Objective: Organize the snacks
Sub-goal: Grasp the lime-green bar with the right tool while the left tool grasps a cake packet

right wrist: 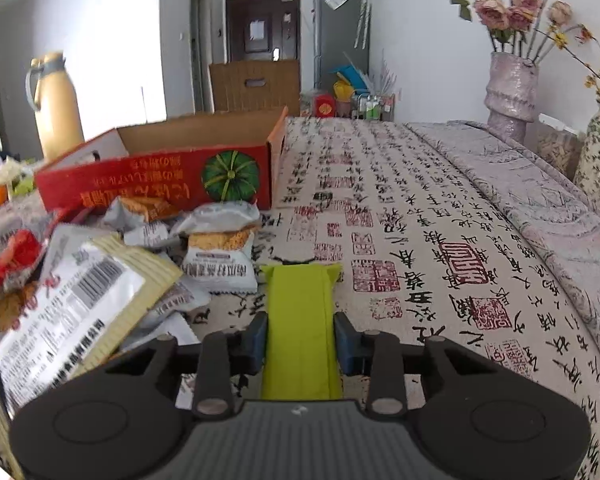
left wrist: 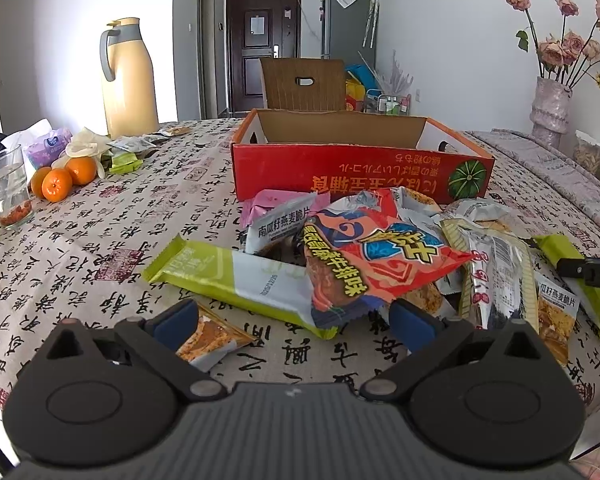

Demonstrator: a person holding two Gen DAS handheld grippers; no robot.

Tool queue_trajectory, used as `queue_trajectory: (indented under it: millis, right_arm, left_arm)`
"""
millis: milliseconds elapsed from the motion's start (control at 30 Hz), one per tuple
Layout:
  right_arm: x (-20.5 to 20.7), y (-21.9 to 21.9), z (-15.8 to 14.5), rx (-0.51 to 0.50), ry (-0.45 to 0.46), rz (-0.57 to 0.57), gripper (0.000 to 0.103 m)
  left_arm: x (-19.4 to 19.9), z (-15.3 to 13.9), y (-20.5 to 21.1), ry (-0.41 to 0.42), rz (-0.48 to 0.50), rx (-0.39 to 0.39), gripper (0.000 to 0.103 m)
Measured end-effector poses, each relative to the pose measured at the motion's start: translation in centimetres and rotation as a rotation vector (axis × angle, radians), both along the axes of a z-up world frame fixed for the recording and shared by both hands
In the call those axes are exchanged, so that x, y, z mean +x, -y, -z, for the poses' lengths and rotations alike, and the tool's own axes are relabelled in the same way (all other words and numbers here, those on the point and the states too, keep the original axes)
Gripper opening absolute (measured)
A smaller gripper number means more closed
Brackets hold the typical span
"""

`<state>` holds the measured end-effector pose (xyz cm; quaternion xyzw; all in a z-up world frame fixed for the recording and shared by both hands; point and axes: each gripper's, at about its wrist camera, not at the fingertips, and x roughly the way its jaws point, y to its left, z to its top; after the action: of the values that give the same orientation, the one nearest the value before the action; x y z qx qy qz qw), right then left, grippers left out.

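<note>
A pile of snack packets lies on the table in front of a red cardboard box (left wrist: 360, 168) with an open top. My left gripper (left wrist: 296, 322) is open, just before the pile, with a green-and-white bar (left wrist: 236, 280) and a red chip bag (left wrist: 376, 264) between and beyond its fingers. My right gripper (right wrist: 300, 344) is shut on a lime-green snack bar (right wrist: 300, 320) to the right of the pile. The box also shows in the right wrist view (right wrist: 160, 176). The right gripper's tip shows at the left wrist view's right edge (left wrist: 588, 272).
A yellow thermos jug (left wrist: 128, 80), oranges (left wrist: 64, 178), a glass (left wrist: 6, 192) and small packets stand at the table's left. A flower vase (right wrist: 510, 92) and a patterned vase (right wrist: 598, 152) stand at the right. A chair back (left wrist: 304, 84) is behind the box.
</note>
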<state>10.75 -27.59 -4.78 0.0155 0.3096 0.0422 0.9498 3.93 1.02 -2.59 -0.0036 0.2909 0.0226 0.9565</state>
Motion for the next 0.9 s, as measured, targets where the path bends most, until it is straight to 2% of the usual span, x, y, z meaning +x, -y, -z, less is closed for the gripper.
queue_trajectory:
  millis: [200, 400, 633, 900]
  right_arm:
    - [-1.6, 0.5, -1.3, 0.065, 0.074, 0.030, 0.033]
    - [-2.7, 0.0, -2.5, 0.083, 0.121, 0.024, 0.033]
    - [-3.1, -0.7, -2.4, 0.085, 0.115, 0.027, 0.033]
    - [-3.6, -1.4, -2.3, 0.076, 0.107, 0.044, 0.033]
  left_arm:
    - [-0.3, -0.2, -0.4, 0.000, -0.010, 0.012, 0.103]
    - [-0.3, -0.2, -1.9, -0.012, -0.041, 0.026, 0.103]
    - [0.9, 0.7, -4.2, -0.064, -0.055, 0.072, 0.103]
    - [2.1, 1.9, -6.6, -0.115, -0.006, 0.055, 0.103]
